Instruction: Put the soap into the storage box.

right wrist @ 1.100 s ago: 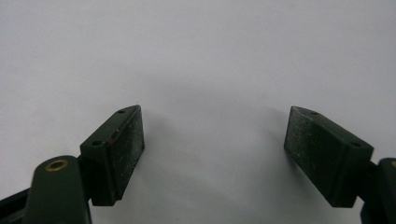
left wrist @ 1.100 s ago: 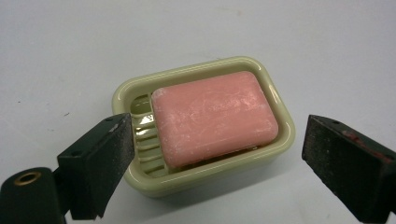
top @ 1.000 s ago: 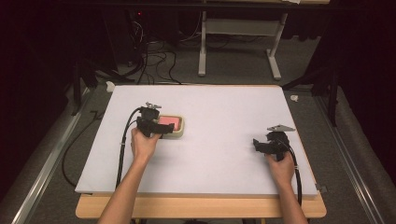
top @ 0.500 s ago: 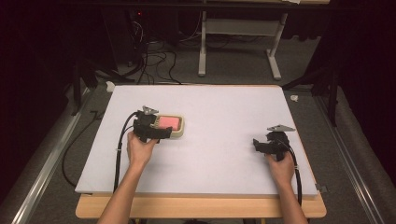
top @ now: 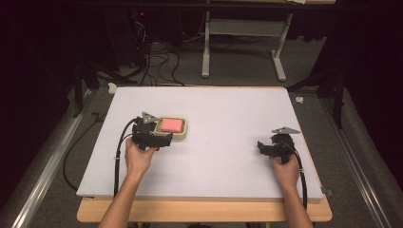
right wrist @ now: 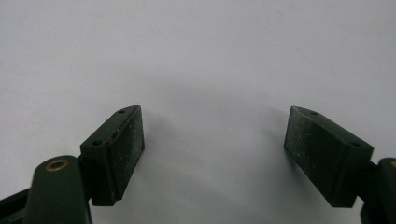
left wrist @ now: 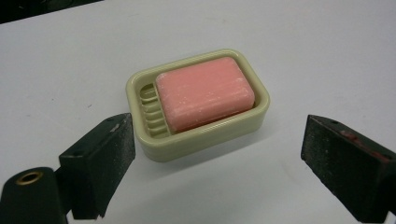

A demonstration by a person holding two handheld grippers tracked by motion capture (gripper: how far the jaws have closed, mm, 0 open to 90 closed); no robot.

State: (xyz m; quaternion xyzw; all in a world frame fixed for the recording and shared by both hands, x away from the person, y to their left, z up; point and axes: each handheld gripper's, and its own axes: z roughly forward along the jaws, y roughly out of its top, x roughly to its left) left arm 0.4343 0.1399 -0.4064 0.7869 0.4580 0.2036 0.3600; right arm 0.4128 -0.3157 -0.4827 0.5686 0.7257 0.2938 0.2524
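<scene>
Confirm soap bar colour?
Pink, the soap bar in a pale yellow-green dish; clearest in the left gripper view.

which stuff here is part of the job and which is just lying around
In the job:
- pink soap
- soap dish holding it
- left gripper, open in front of the dish

Lying about:
- right gripper, open over bare table
- cables on the floor
- white stand behind the table

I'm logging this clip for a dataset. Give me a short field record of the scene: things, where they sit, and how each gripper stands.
soap: pink bar lying in the dish
dish: cream soap dish on the white table, left of middle
left gripper: jaws open, dish just ahead of them, not touching
right gripper: jaws open, nothing between them, over bare table at the right
</scene>
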